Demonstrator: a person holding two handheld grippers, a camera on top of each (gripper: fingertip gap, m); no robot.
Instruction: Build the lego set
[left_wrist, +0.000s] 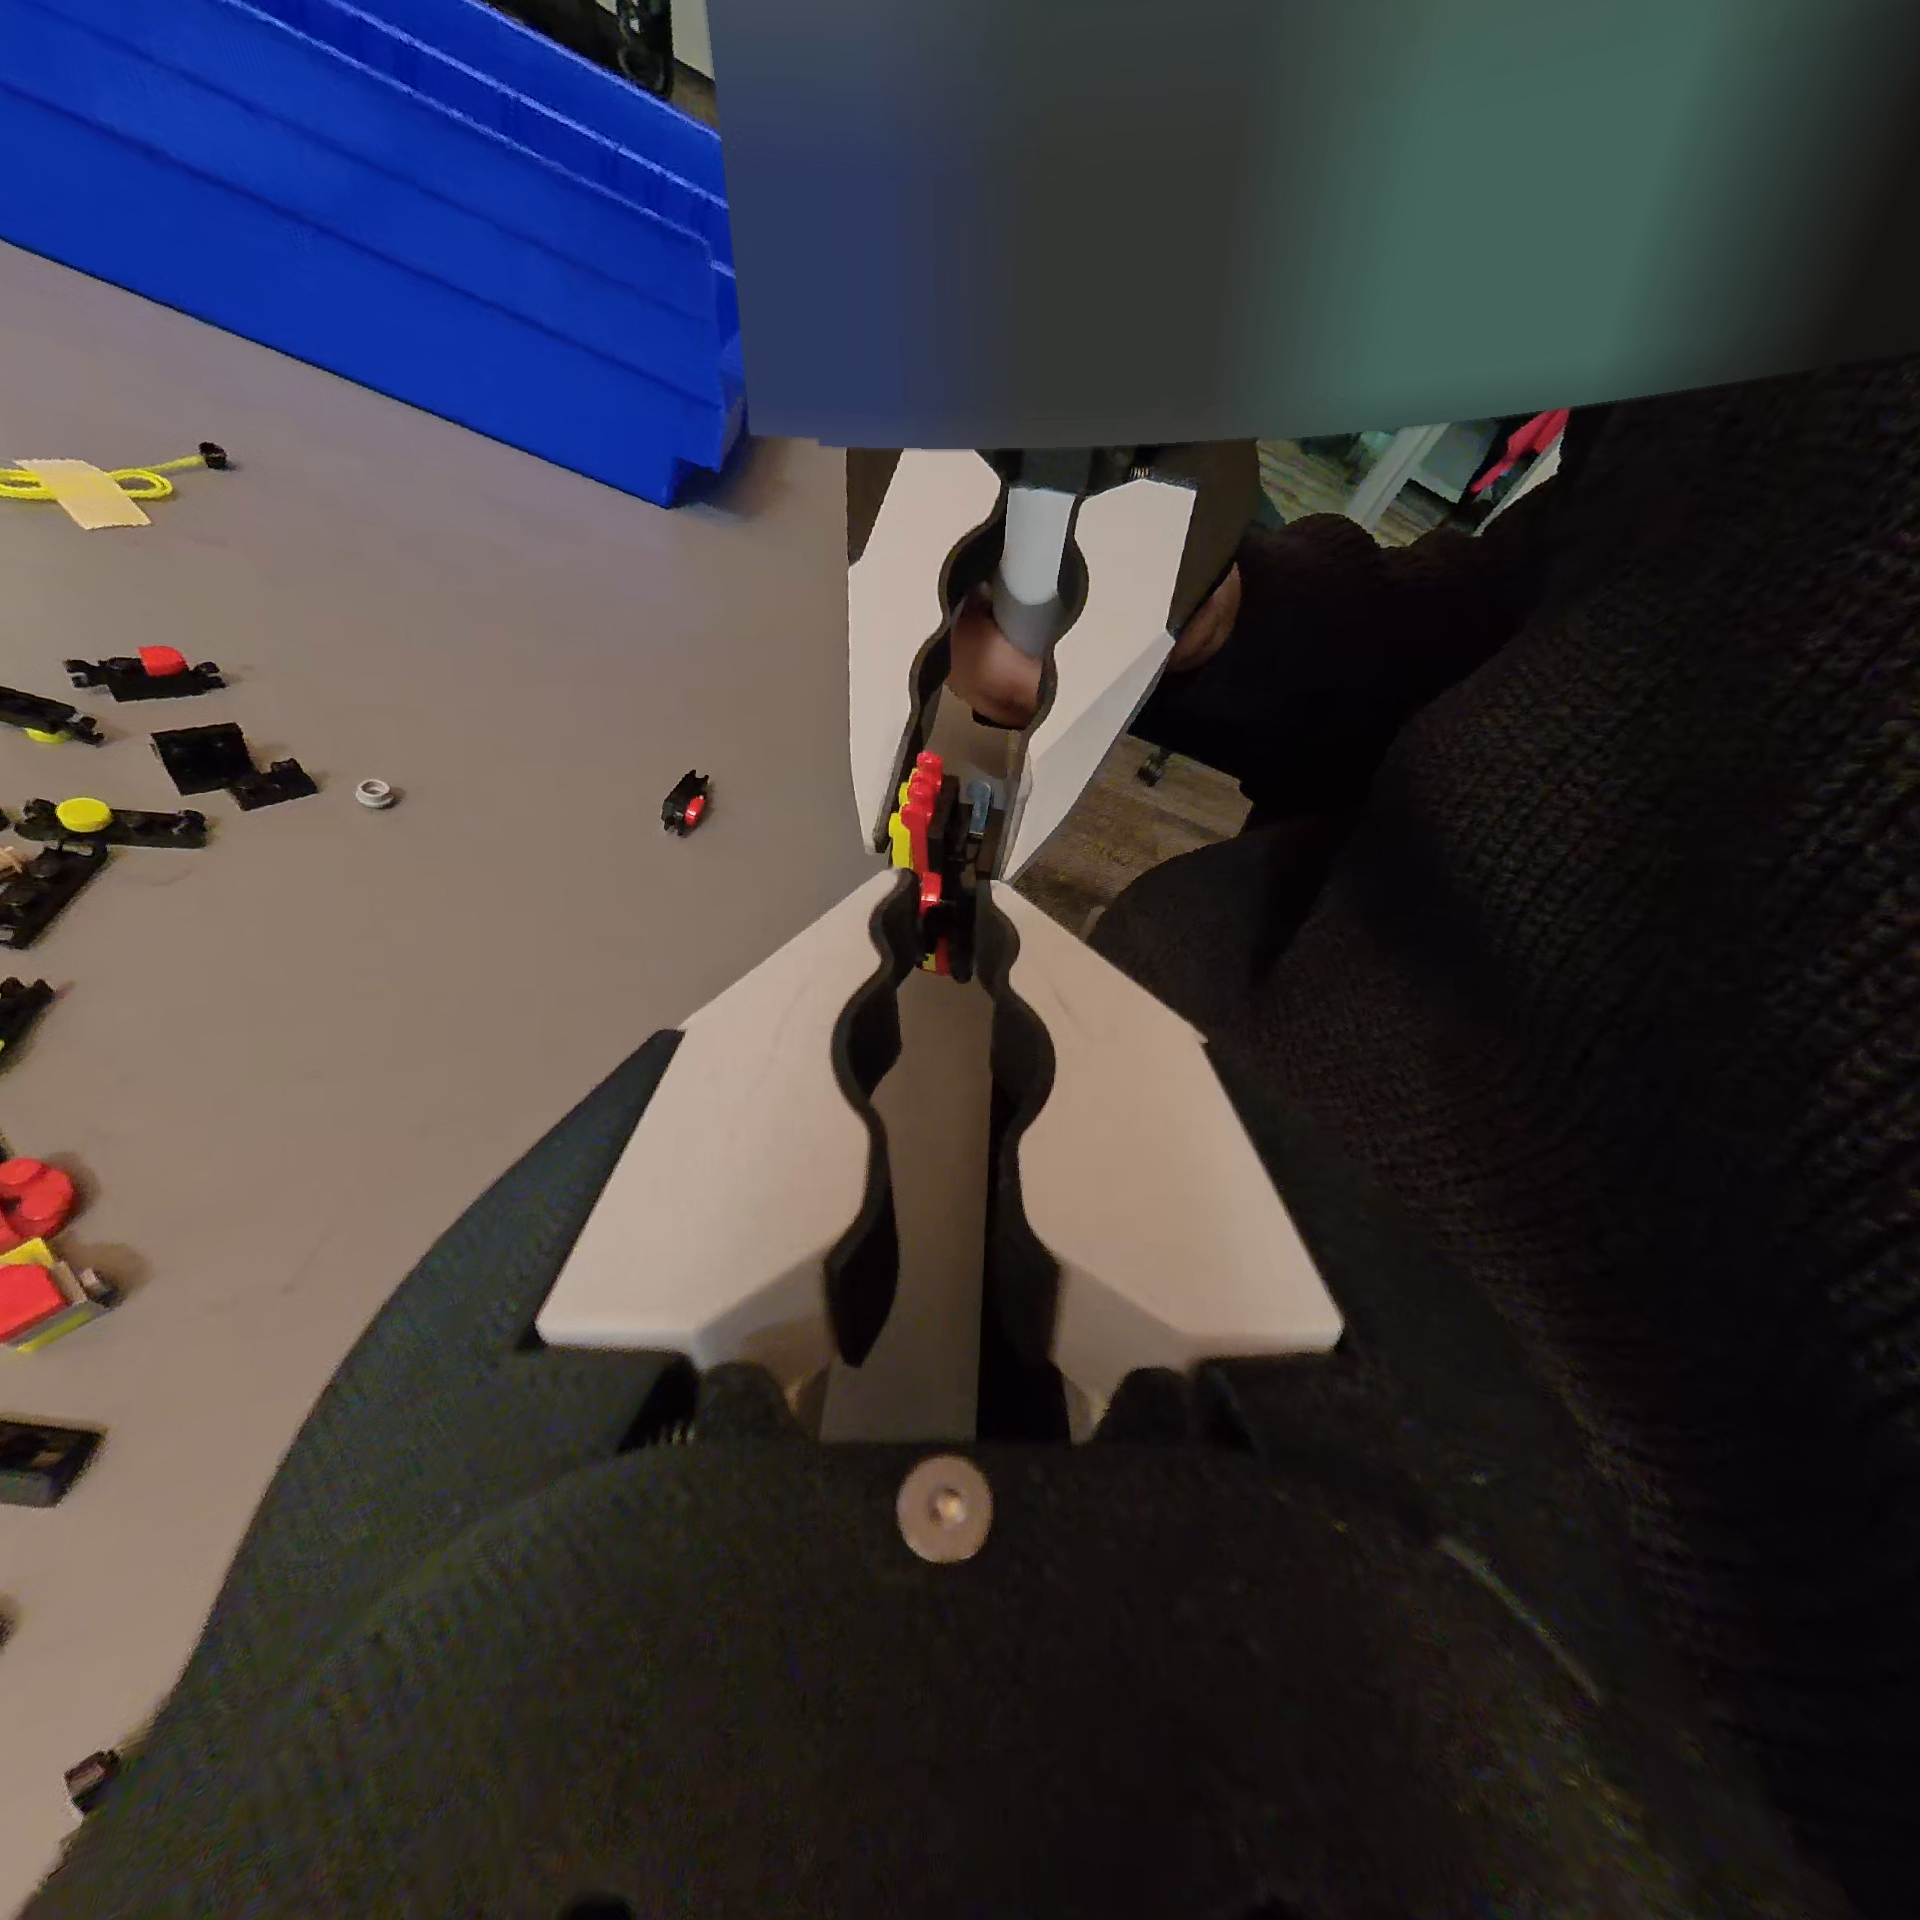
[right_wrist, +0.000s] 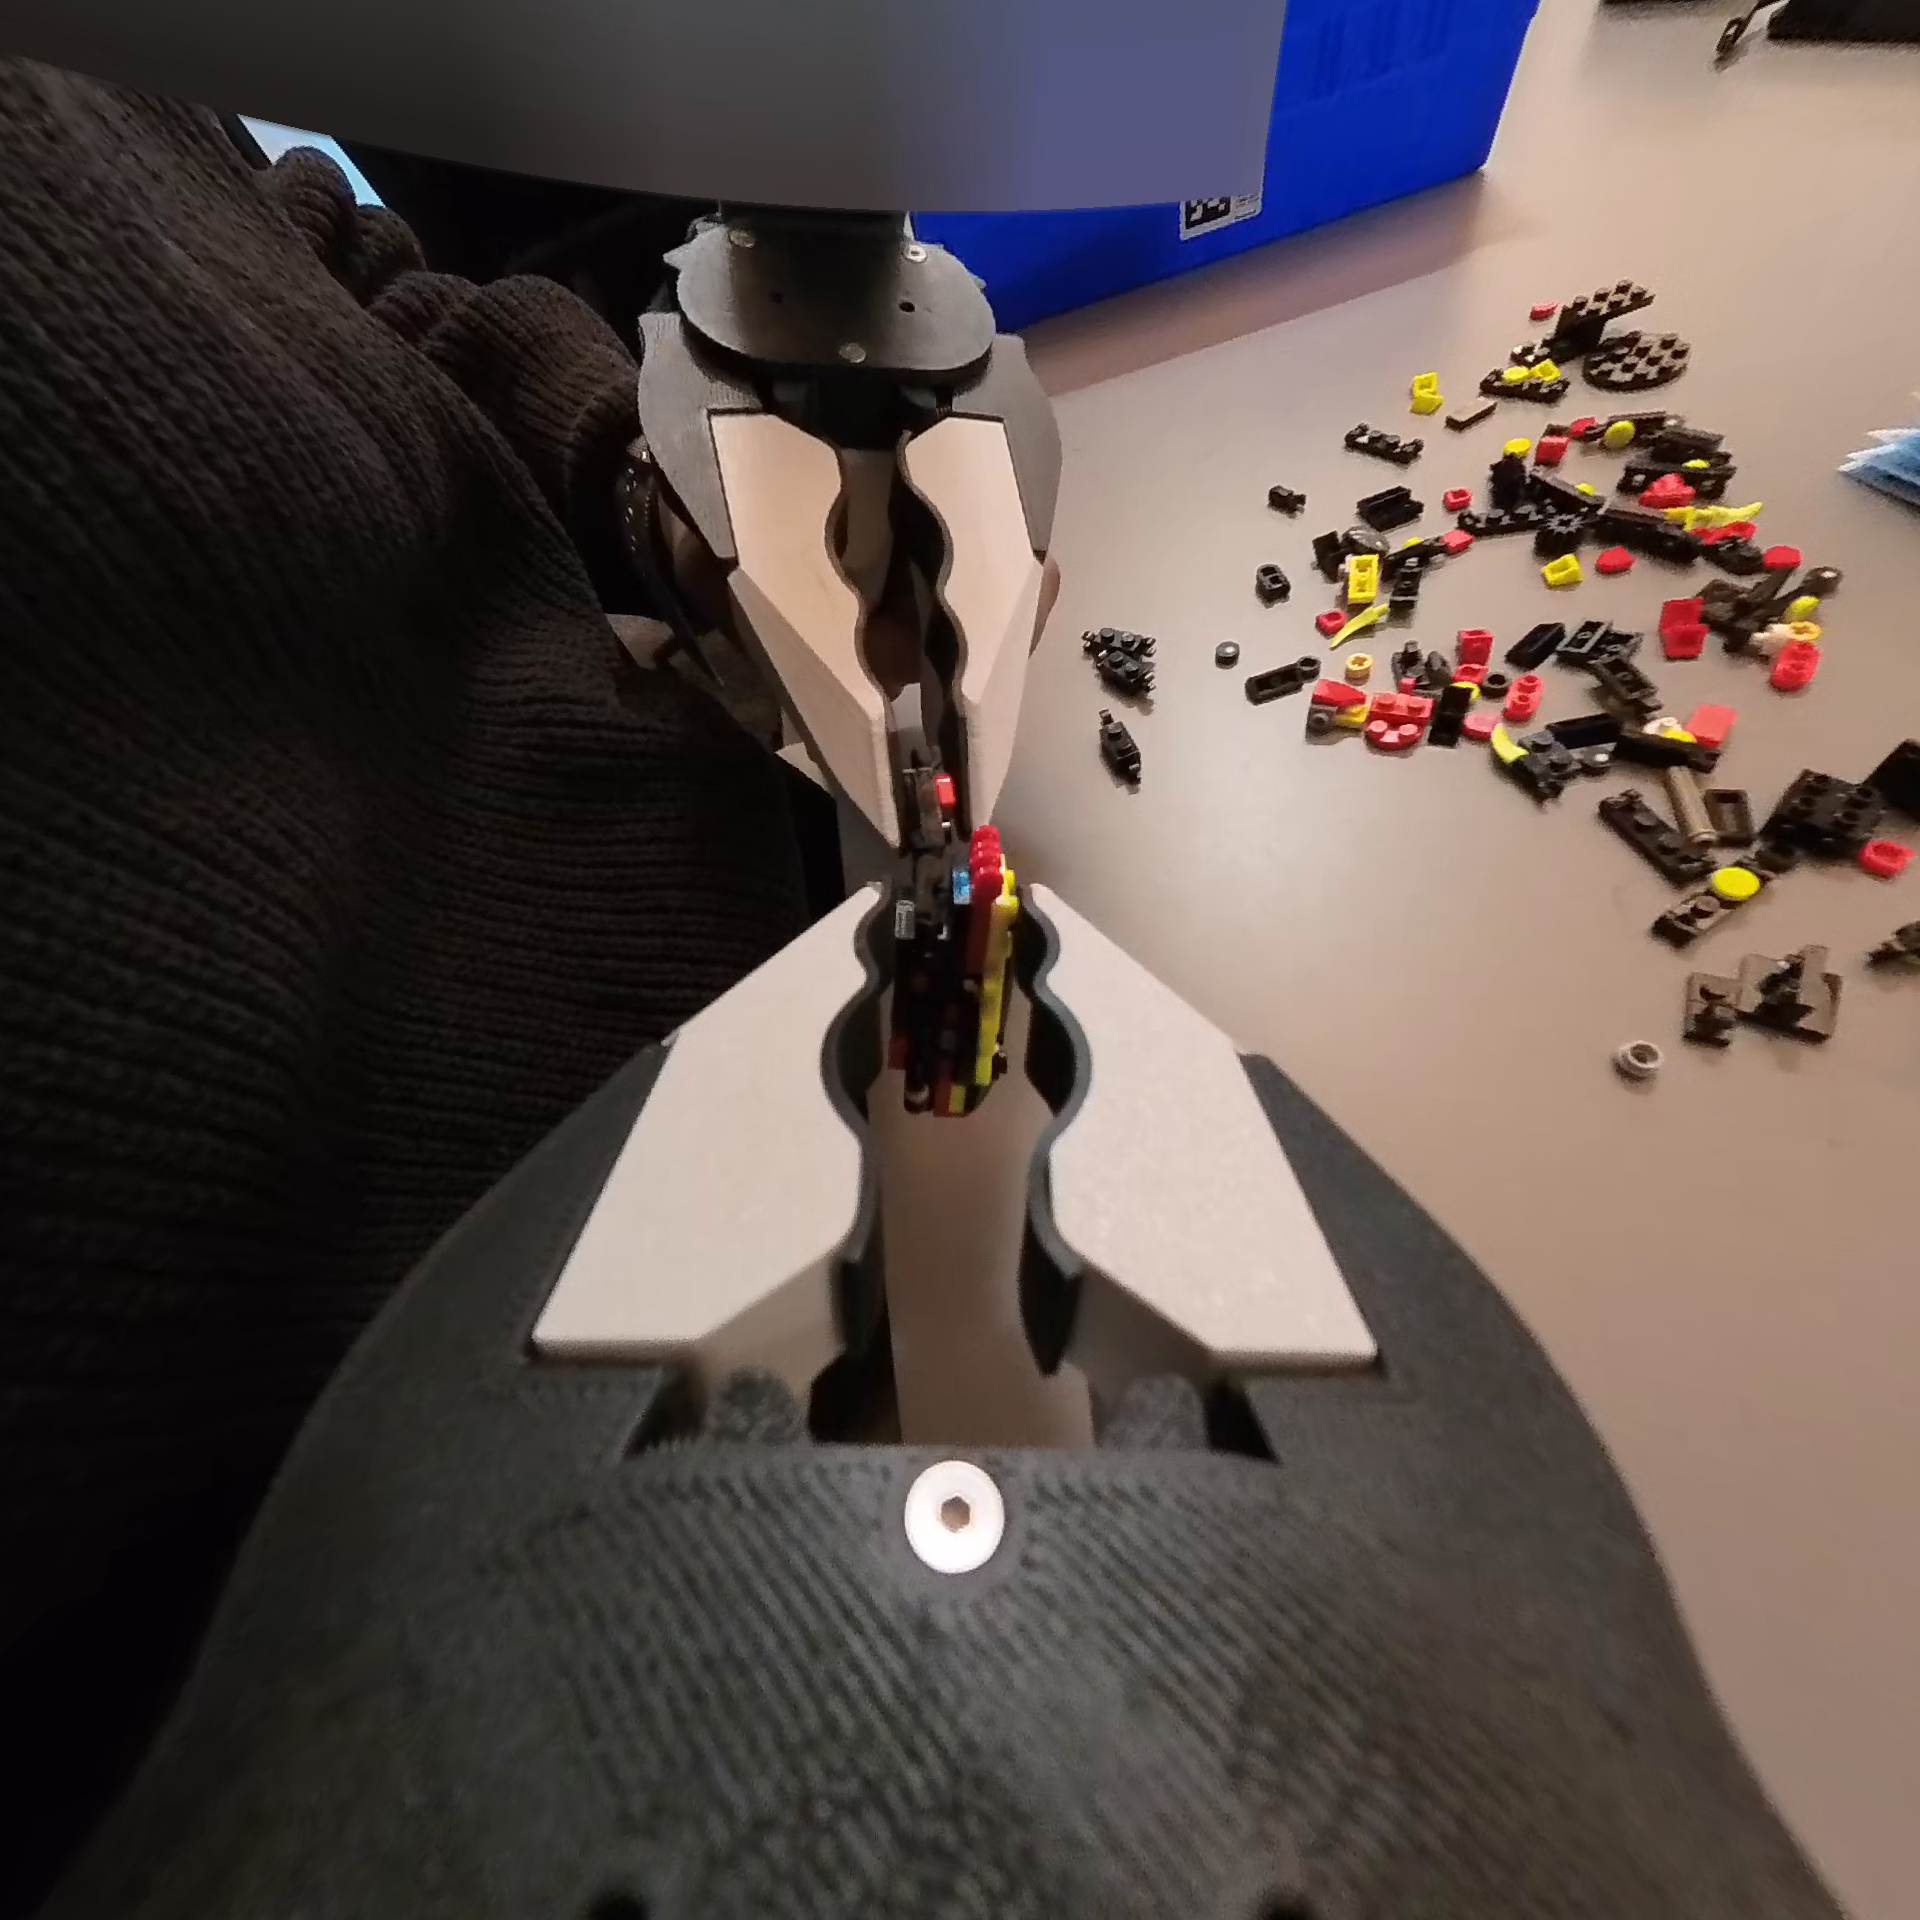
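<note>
Red, yellow and black brick assembly is clamped above the grey table between the narrowly parted right gripper pads; its far end is pinched by the nearly closed left gripper.

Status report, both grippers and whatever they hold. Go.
Right gripper clamped on red, yellow and black brick assembly. Left gripper gripping its other end, tip to tip. Loose bricks scattered on table.
</note>
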